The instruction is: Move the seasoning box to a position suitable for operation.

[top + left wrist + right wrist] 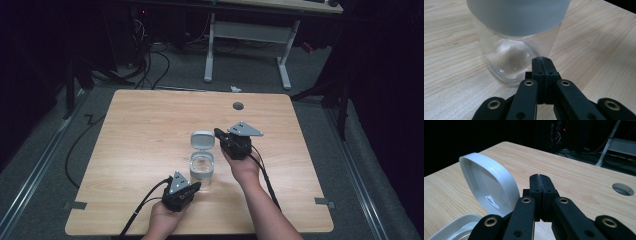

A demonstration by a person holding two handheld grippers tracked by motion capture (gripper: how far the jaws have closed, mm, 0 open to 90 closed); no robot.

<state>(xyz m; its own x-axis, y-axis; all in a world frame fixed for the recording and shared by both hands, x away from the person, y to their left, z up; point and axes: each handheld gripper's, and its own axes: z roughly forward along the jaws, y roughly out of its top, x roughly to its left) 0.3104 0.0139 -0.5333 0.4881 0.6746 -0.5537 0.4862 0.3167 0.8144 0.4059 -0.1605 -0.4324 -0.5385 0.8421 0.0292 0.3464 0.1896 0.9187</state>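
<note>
The left gripper (196, 186), jaws closed on nothing, sits just beside the base of the jar (201, 169), near the table's (140, 130) front middle. The jar is clear glass with a grey collar; nothing shows inside it. Its lid (203, 139) stands flipped open behind. The right gripper (218, 133), also closed and empty, is just beside the lid. The left gripper view shows the jar's (509, 60) rounded bottom up close; the right gripper view shows the lid's (487, 186) hollow white inside and a round hole (622, 189) in the table.

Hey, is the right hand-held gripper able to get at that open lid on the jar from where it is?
Probably yes: the right hand-held gripper sits just beside the raised lid with nothing between them, though its jaws are shut.
</note>
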